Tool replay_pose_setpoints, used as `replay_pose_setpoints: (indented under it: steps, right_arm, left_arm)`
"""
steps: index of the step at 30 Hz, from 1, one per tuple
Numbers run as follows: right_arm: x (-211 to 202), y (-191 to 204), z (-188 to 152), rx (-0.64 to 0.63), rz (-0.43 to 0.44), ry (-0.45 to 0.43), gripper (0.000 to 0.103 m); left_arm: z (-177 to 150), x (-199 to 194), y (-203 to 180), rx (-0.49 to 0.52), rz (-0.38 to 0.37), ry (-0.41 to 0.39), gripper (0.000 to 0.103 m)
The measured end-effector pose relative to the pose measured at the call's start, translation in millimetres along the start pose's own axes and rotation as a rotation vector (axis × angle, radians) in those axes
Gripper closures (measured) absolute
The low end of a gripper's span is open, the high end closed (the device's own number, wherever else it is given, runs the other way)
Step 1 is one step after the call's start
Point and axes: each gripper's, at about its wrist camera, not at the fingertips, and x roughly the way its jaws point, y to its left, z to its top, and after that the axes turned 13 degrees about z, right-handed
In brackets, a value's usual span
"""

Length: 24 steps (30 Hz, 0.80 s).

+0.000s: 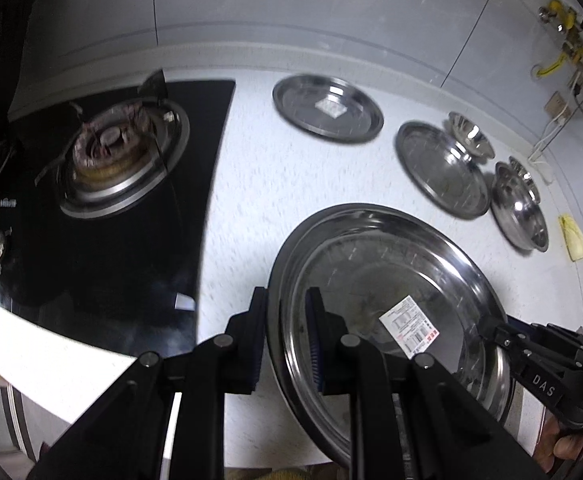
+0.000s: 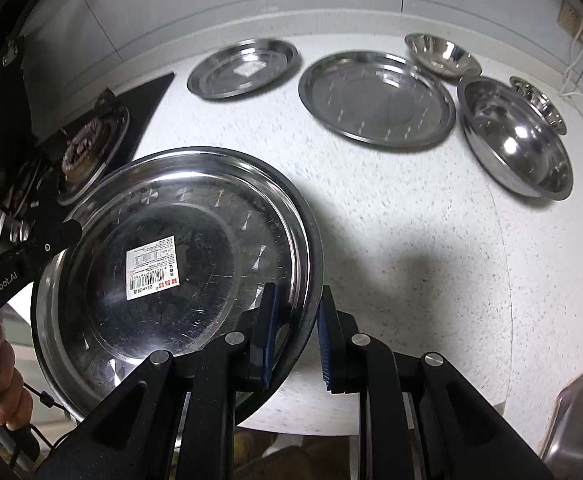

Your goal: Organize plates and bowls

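Here, in the left wrist view, the left gripper point(image 1: 287, 340) pinches the labelled plate's point(image 1: 391, 280) left rim, lower centre. In the right wrist view, the right gripper point(image 2: 297, 336) pinches the right rim, lower left above the worktop point(image 2: 411, 260). Uneven pulling could slip the smooth steel loose.

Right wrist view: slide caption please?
Both claws grip opposite rims of the labelled steel plate above the speckled counter.
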Motion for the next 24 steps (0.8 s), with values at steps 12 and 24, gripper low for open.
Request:
replay_pose_setpoints:
  steps: [12,24]
  right_arm:
    - [23,-39,6,-0.052,0.051,0.088,0.086]
    - [37,-54,-8,-0.069,0.054,0.096,0.086]
  left_arm:
    - [-8,27,-23,-0.036,0.066,0.061,0.086]
    - [-24,47,-30,-0.016,0.091,0.094,0.086]
